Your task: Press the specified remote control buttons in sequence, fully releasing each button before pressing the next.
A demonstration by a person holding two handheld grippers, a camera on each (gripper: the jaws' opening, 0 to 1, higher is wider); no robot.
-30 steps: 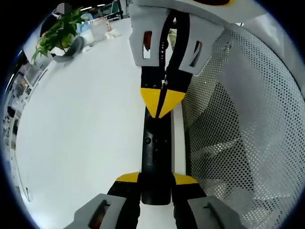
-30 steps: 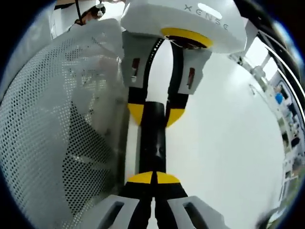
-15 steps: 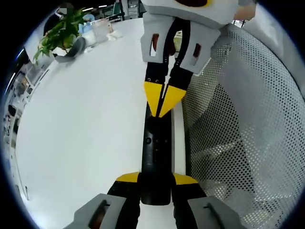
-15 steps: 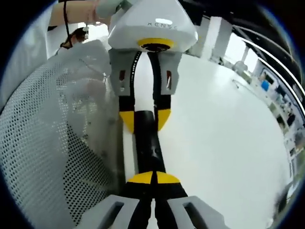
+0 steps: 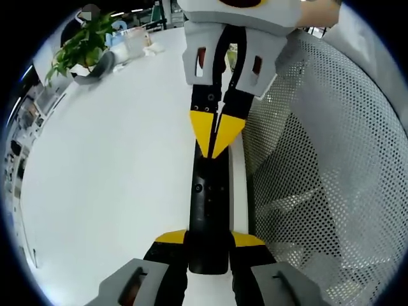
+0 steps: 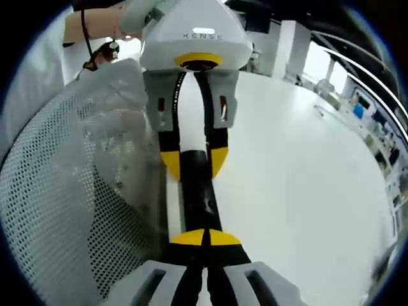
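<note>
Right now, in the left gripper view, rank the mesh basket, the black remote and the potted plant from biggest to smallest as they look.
1. Mesh basket: largest by far.
2. Black remote, held by the left tongs.
3. Potted plant: smallest, though it stands far off on the table, so its real size is unsure.

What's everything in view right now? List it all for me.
Remote control: one, black, flat on the table beside the basket.
Mesh basket: one, white perforated, alongside the remote.
Table: one, white.
Potted plant: one, green, far table edge.
Left gripper: yellow tips clamped on the remote's near end.
Right gripper: yellow tips shut, pointing down at the remote's far end.
Person's hand: holding the left gripper.
</note>
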